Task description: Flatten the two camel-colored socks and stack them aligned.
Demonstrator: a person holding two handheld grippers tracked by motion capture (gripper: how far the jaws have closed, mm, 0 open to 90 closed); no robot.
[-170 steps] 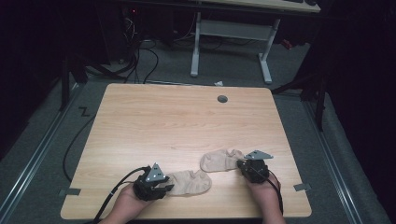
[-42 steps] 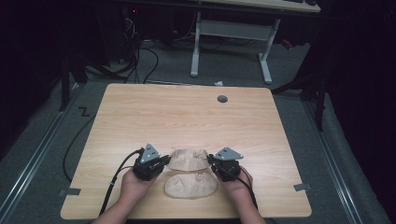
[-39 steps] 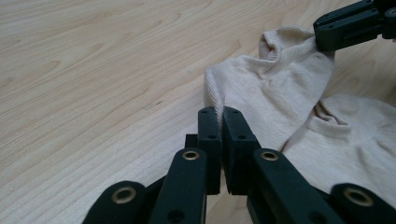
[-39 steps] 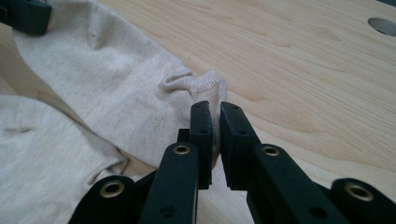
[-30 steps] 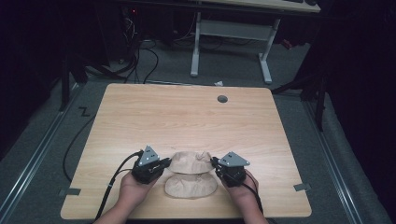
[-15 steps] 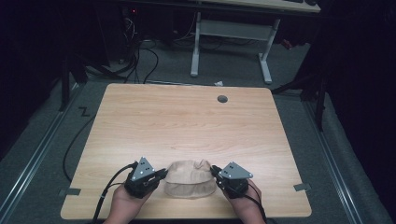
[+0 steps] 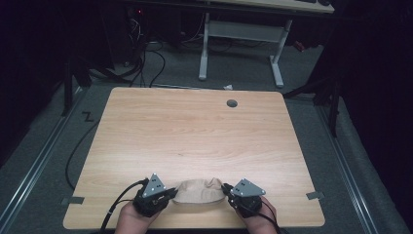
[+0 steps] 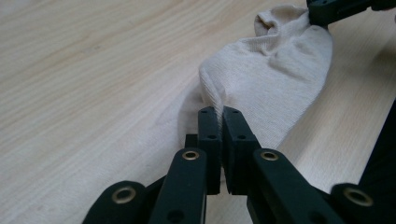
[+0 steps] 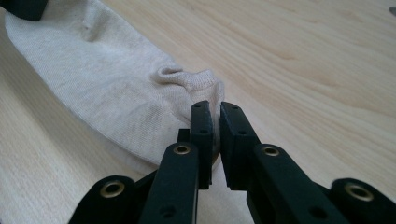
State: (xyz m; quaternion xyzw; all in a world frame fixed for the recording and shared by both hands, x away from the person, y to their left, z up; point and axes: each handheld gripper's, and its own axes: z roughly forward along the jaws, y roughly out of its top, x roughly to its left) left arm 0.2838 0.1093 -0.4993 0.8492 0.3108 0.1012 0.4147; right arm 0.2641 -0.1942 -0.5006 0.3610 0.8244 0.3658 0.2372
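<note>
Wooden table (image 7: 195, 131), beige sock (image 7: 196, 190) stretched flat, slightly rumpled.

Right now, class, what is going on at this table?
A person holds a gripper in each hand at the near edge of a wooden table. The left gripper is shut on one end of a beige sock, and the right gripper pinches the other end. The sock lies on the table between them, folded or stacked; which, I cannot tell.

The two socks (image 7: 196, 191), spread apart earlier, now lie stacked between both grippers, nearer the bench (image 7: 195, 131) front edge.
</note>
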